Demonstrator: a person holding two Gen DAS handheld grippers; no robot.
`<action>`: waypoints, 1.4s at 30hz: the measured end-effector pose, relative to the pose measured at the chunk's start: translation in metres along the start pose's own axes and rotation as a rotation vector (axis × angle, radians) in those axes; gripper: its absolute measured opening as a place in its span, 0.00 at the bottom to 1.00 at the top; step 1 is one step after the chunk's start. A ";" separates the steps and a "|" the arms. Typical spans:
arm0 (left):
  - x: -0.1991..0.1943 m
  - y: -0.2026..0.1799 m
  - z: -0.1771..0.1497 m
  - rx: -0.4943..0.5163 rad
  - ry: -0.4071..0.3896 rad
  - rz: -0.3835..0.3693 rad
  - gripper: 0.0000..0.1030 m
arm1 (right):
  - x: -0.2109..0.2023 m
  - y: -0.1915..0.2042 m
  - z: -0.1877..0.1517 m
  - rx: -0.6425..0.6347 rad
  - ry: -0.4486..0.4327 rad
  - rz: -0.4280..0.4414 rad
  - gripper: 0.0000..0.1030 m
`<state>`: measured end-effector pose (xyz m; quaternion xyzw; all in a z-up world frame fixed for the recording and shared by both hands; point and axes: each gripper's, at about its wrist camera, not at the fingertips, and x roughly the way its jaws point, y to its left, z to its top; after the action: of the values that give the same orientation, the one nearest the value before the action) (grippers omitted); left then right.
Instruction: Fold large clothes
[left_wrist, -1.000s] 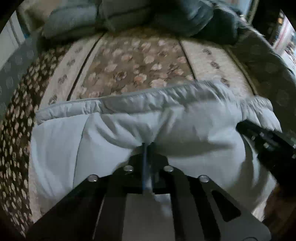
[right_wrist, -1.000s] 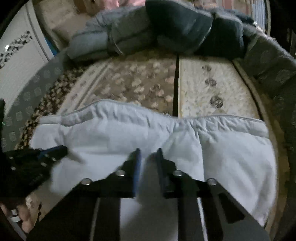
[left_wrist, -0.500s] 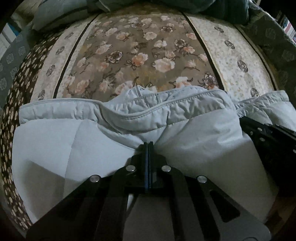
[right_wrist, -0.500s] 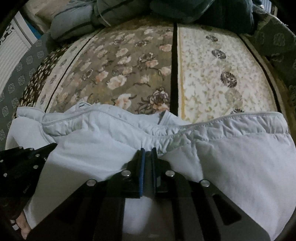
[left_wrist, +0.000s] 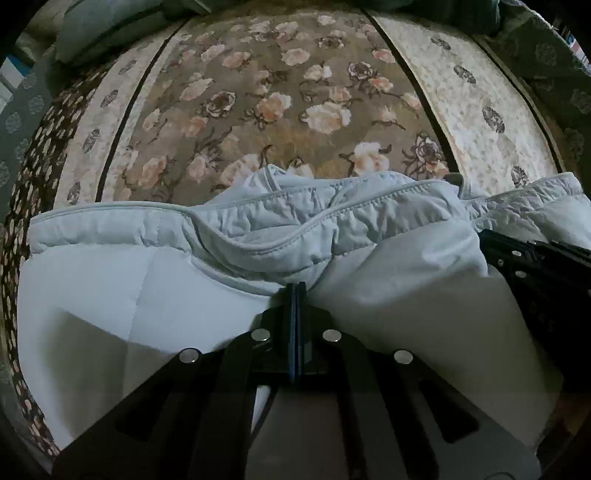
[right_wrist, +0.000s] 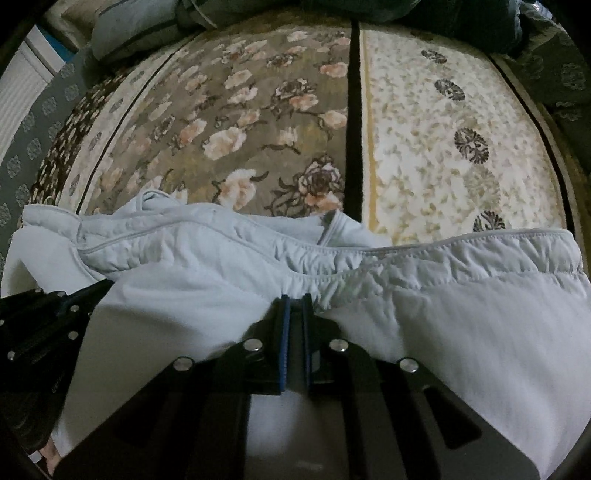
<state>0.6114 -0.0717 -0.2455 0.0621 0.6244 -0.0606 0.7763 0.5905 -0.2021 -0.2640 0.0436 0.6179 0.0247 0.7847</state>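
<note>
A pale blue padded garment (left_wrist: 388, 280) lies across the near part of a flowered bedspread (left_wrist: 280, 107), its quilted, piped hem bunched along the far edge. My left gripper (left_wrist: 296, 288) is shut on a fold of this cloth just below the hem. In the right wrist view the same pale blue garment (right_wrist: 461, 306) fills the lower half, and my right gripper (right_wrist: 294, 300) is shut on its cloth under the gathered hem. Both grippers point steeply down, side by side; each shows as a black frame at the other view's edge.
The flowered bedspread (right_wrist: 258, 122) stretches away, with a cream panel (right_wrist: 443, 122) on its right. Grey-blue pillows (right_wrist: 140, 26) and dark bedding are piled at the far end. A white cabinet (right_wrist: 18, 81) stands far left. A patterned dark border runs down both sides.
Both grippers sank toward the bed with the garment, whose hem now lies crumpled on the spread. The right jaws, slightly apart a second ago, have pressed together on the cloth.
</note>
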 end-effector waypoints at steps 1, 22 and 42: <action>0.001 0.000 0.001 0.005 0.002 0.000 0.00 | 0.001 0.000 0.000 -0.001 0.001 -0.002 0.03; 0.016 0.001 0.006 -0.005 0.021 -0.025 0.00 | 0.005 -0.002 0.001 -0.005 -0.048 0.017 0.01; -0.076 0.134 -0.170 -0.226 -0.358 -0.003 0.08 | -0.126 -0.110 -0.194 0.146 -0.508 -0.058 0.08</action>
<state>0.4548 0.0909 -0.2044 -0.0381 0.4795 -0.0012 0.8767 0.3709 -0.3158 -0.1985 0.0870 0.4021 -0.0542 0.9098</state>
